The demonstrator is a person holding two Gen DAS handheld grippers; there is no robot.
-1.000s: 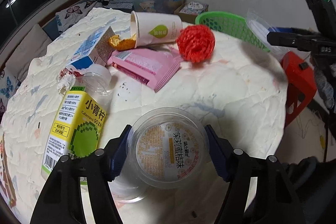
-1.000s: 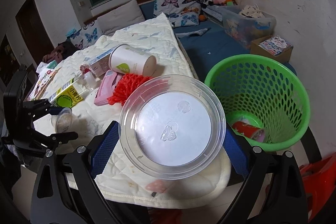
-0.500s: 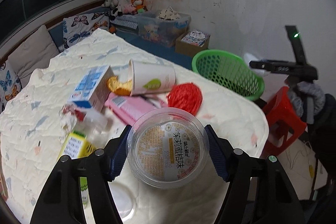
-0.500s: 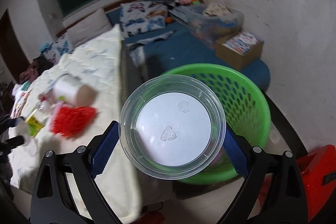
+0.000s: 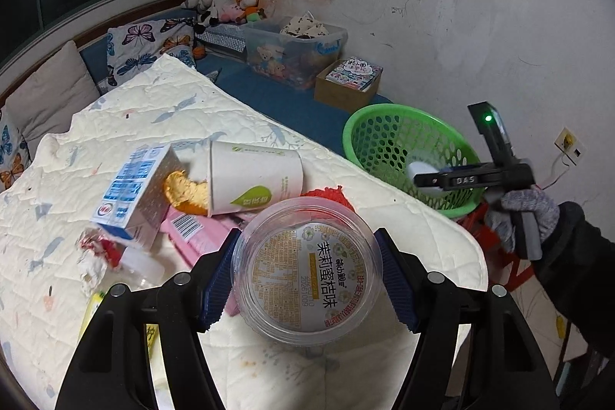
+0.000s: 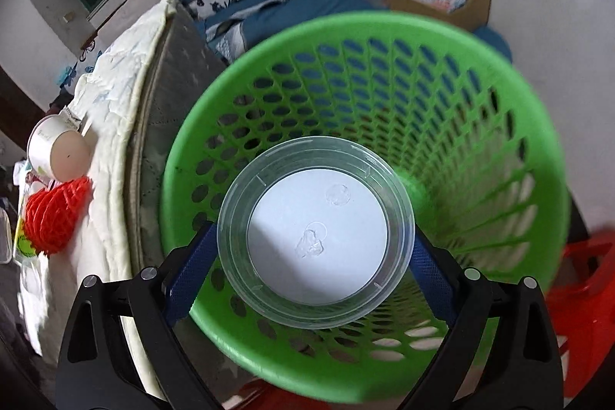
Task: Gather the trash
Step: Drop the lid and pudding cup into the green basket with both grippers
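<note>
So this looks like the drop-off step for the right side. The right gripper point(image 6: 315, 248) has its jaws clamped on a clear plastic lid point(image 6: 316, 231), blue pads pressing the rim from both sides, and the lid sits dead center in the right wrist view with the green mesh basket point(image 6: 511, 125) filling the frame behind it. Seems to me it's right over the basket mouth, so the next move is just spreading the jaws and letting the lid fall in. Only worry: it's light and flat, so it could flutter or catch the rim if let go off-center.

Meanwhile the left gripper point(image 5: 307, 268) is closed on a clear jelly cup point(image 5: 307, 268) with an orange-and-white printed label, held in the lower middle of the left wrist view, above the quilted bed cover point(image 5: 403, 214). That one's queued for the same basket, which shows at the right of that frame.

More trash waits mid-left there: a paper cup point(image 5: 253, 179) on its side, a blue-and-white carton point(image 5: 134, 187), a pink packet point(image 5: 192, 229), plus red netting point(image 6: 54, 218).
</note>
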